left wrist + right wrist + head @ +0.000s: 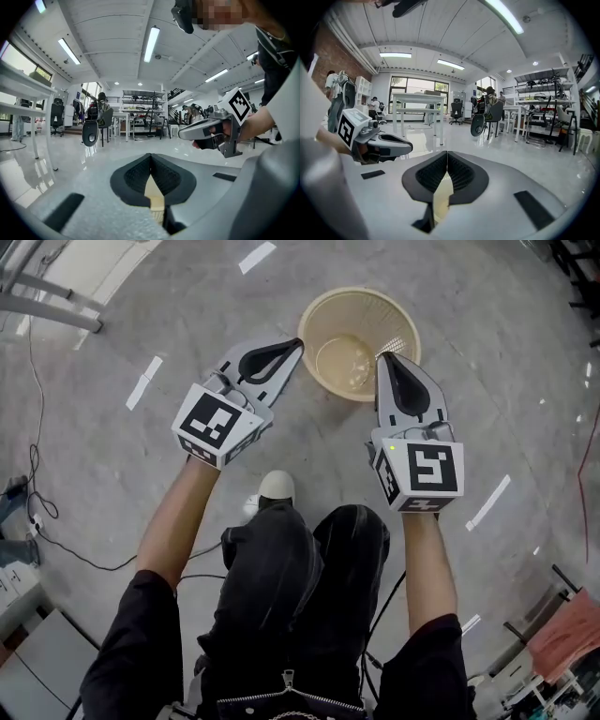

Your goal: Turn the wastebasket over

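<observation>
Seen from above, a person in black trousers (300,587) and a white shoe (277,487) stands on a grey polished concrete floor (187,296) and holds a grey two-jaw tool in each hand.

A round, pale beige plastic mesh wastebasket (361,313) stands upright on the floor just ahead of the person's feet, its open mouth facing up.

The left gripper (298,343) points at the basket's left rim, its tip just beside that rim. The right gripper (384,357) points at the right rim, and its tip overlaps the rim in the head view. Whether either tip touches the basket cannot be told.

In the left gripper view, the black ribbed pads of the left gripper (150,157) are clenched together with nothing between them. A sliver of the beige basket (157,206) shows below them.

In the right gripper view, the right gripper (447,154) is likewise clenched on nothing.

White tape strips (143,382) lie on the floor to the left of the basket.
</observation>
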`<state>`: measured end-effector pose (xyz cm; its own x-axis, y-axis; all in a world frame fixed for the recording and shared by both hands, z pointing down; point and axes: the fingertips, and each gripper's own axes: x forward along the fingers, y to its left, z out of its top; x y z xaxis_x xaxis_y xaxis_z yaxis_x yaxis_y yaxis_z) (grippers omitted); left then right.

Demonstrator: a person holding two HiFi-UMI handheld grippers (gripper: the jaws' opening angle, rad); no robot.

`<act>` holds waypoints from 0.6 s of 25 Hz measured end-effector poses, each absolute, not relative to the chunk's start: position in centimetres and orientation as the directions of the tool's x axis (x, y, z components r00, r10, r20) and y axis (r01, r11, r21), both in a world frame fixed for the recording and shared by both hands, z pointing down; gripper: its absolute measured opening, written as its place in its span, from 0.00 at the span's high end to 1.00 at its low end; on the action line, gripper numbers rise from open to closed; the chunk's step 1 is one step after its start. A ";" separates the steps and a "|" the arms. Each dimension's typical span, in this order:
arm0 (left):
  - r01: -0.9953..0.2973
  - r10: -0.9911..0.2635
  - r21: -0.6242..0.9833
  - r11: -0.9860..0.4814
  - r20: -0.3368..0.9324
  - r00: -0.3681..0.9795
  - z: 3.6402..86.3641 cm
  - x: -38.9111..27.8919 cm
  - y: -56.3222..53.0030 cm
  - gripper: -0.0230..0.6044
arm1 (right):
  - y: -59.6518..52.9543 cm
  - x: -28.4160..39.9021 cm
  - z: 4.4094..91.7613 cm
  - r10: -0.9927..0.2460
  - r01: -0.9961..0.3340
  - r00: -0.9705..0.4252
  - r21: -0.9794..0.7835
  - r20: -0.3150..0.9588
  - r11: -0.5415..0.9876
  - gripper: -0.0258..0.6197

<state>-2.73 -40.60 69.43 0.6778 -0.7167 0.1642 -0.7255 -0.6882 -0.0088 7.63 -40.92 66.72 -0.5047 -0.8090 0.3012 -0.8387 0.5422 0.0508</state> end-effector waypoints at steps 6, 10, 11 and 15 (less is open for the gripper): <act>-0.725 -0.716 -0.007 -0.689 0.158 0.680 74.7 -2.7 -39.9 0.96 | -39.9 6.3 72.2 -0.791 -0.808 -0.527 0.107 0.311 0.580 0.94; -0.737 -0.727 0.012 -0.676 0.154 0.670 76.8 -3.0 -39.0 0.96 | -39.2 5.6 74.0 -0.777 -0.789 -0.541 0.126 0.321 0.601 0.94; -0.737 -0.727 0.013 -0.676 0.153 0.670 77.0 -3.0 -38.7 0.96 | -39.1 5.5 74.2 -0.777 -0.787 -0.541 0.132 0.322 0.603 0.94; -0.739 -0.728 0.008 -0.674 0.162 0.666 77.4 -3.4 -37.5 0.96 | -38.5 4.7 75.5 -0.764 -0.768 -0.545 0.160 0.345 0.620 0.94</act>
<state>-3.36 -37.51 77.43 0.6657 -0.7285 0.1616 -0.7390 -0.6736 0.0081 4.70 -38.52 75.47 -0.5447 -0.7642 0.3454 -0.7683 0.6198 0.1600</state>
